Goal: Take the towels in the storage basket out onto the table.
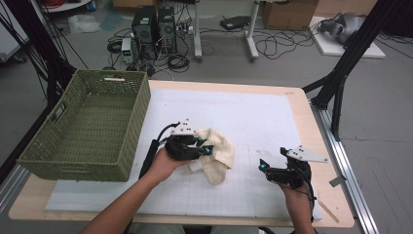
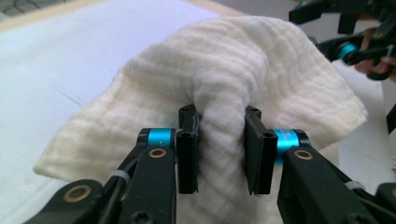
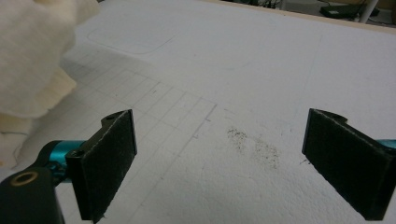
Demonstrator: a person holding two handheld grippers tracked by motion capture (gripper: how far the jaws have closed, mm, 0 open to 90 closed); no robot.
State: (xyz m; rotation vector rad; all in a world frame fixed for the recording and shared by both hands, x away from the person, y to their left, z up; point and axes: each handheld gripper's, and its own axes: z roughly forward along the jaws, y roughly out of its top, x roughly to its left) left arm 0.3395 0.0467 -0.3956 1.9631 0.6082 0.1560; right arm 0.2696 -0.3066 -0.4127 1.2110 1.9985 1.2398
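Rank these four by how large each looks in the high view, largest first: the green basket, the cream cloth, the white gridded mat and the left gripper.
1. white gridded mat
2. green basket
3. cream cloth
4. left gripper

The cloth and left gripper look close in size, and the gripper covers part of the cloth, so that order is unsure.

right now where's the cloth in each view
High view: cloth at the centre of the white mat, pinched by the left gripper.
Left gripper view: cloth at the centre, a fold of it clamped between the jaws.
Right gripper view: cloth at the upper left edge, apart from the open jaws.
Shared landmark: the gridded white mat.
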